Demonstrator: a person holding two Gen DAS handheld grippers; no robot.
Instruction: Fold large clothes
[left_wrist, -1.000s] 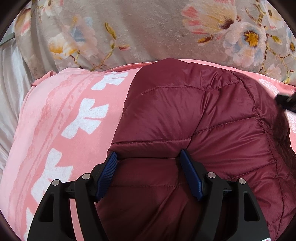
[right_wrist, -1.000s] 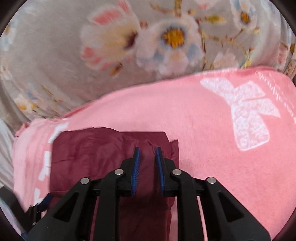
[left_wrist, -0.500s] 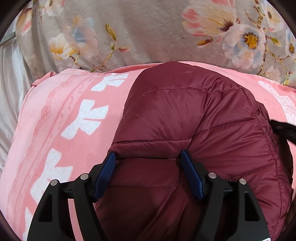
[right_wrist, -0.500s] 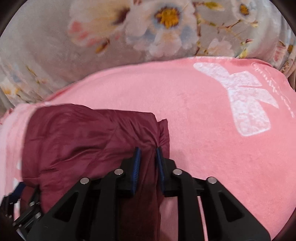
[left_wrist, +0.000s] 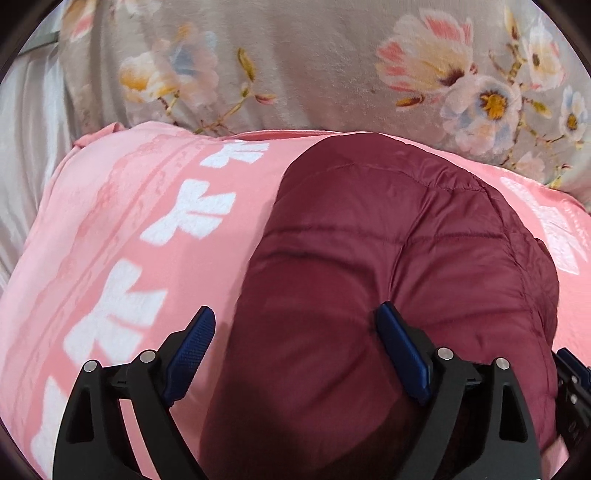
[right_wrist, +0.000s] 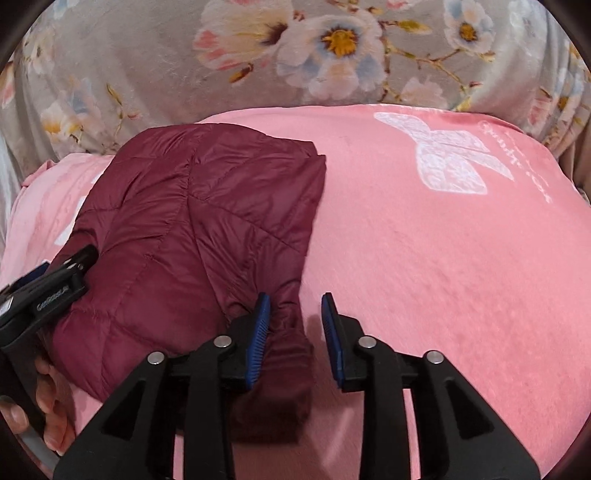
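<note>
Maroon quilted jacket (right_wrist: 192, 236) lay bundled on the pink blanket (right_wrist: 424, 266), folded over on itself into a puffy mound, with the floral grey bedding (right_wrist: 129, 66) behind it at twelve o'clock. That compact shape suggested a fold had just been laid down and the fabric set to rest.

In the right wrist view, the right gripper (right_wrist: 295, 325) stood with its jaws parted. A narrow tail of the jacket, perhaps a sleeve end, ran between them, close against the left blue pad (right_wrist: 258, 332) and clear of the right one, so nothing was clamped. The main mound sat at ten o'clock from this tool.

In the left wrist view, the left gripper (left_wrist: 295, 354) was spread wide. The jacket's bulk (left_wrist: 388, 258) filled the space between the fingers and swelled away toward twelve and one o'clock; the right-hand pad (left_wrist: 402, 354) was at the fabric, the other pad lay over bare blanket, and the jaws pinched nothing.

Judging from both releases, the mound seemed ready for pressing flat or a further fold.
</note>
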